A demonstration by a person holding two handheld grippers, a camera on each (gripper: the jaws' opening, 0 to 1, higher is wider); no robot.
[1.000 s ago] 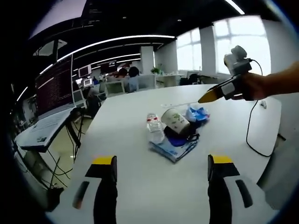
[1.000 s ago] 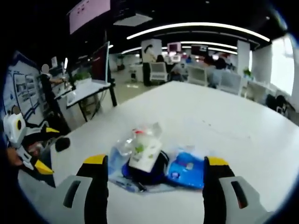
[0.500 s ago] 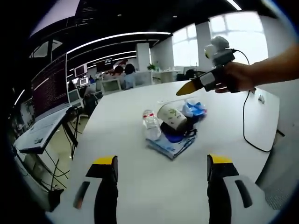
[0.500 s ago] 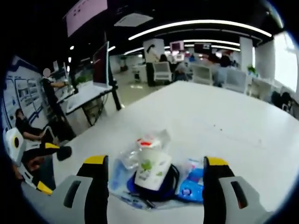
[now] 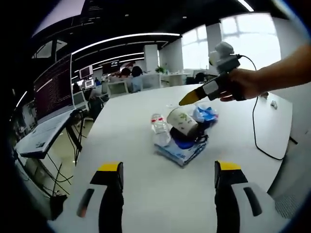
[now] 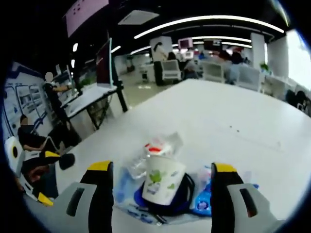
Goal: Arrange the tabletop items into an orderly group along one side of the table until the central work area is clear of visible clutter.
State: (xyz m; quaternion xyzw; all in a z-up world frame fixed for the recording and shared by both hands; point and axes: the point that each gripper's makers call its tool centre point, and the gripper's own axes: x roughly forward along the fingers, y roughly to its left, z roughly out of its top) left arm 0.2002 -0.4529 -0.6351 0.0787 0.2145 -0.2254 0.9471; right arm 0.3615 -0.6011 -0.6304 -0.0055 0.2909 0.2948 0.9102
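Left gripper view catches the right gripper (image 5: 187, 99) over the cup (image 5: 181, 122), its jaw spread untellable; right gripper view shows those jaws spread, straddling the cup (image 6: 163, 179). Left gripper (image 5: 167, 170) gapes on the tabletop (image 5: 136, 131).

A white paper cup (image 6: 163, 180) with green print stands on a dark blue bowl (image 5: 183, 142), beside a clear bottle (image 5: 159, 131) and what looks like blue packets (image 5: 204, 114)

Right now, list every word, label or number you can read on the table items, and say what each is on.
None can be read.
Paper cup: green print, too blurred.
Plastic bottle: red label, too small.
Blue packet: markings illegible.
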